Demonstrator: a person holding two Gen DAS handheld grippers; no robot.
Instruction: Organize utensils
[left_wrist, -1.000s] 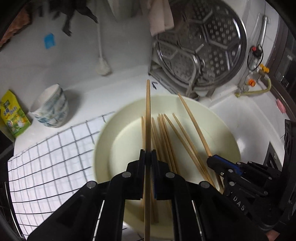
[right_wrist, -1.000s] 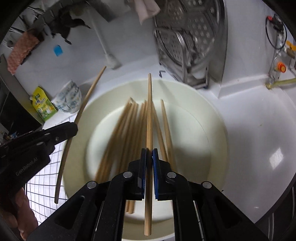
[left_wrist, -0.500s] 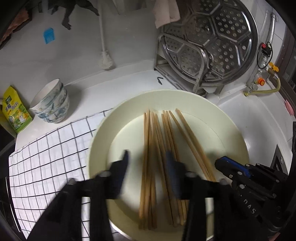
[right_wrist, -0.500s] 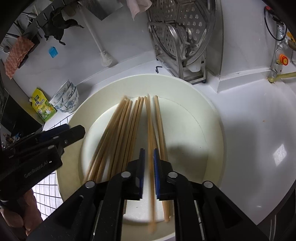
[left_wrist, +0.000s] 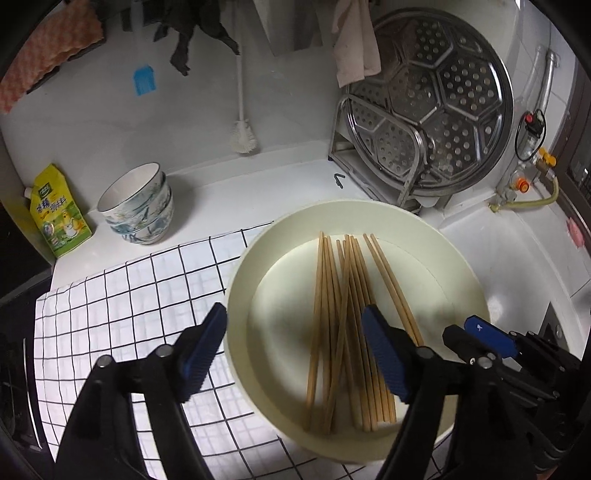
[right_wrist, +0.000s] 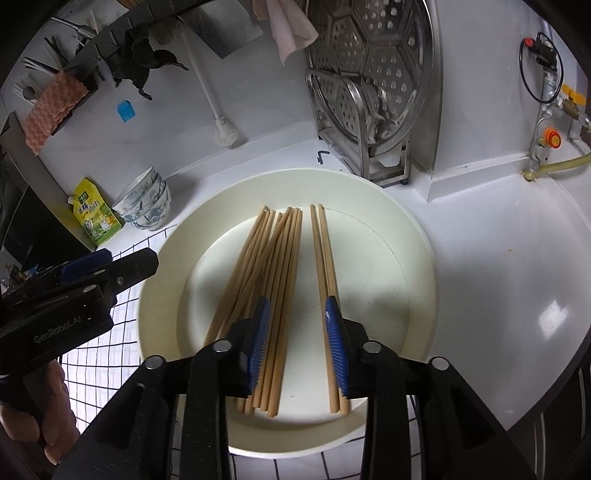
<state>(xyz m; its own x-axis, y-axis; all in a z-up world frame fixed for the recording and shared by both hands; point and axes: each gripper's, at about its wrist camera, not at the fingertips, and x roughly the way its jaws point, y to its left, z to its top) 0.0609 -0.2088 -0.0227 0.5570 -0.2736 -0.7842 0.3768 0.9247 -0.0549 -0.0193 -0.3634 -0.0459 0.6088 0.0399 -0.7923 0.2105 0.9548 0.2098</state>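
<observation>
The chopsticks (right_wrist: 280, 266) are light brown wood. The plate (right_wrist: 417, 258) is cream. The cloth (left_wrist: 122, 295) is white with black squares. The bowls (left_wrist: 140, 206) are white with blue-green leaves. The pouch (left_wrist: 55, 214) is yellow-green.

Both fisheye views are evenly and fairly brightly lit from overhead, with a cool white cast. Straight lines bow strongly, and black vignette fills the corners. In the right wrist view, a bright glare patch sits at 4 o'clock on the glossy white countertop (right_wrist: 491, 266). Soft grey shadows fall inside the round cream plate (right_wrist: 417, 254), toward 6 o'clock. The perforated steel steamer tray (left_wrist: 436, 99) at 1 o'clock shows dull reflections. Focus is sharp at centre; the left wrist view shows slight blur on the pale wooden chopsticks (left_wrist: 343, 321) near 6 o'clock.
</observation>
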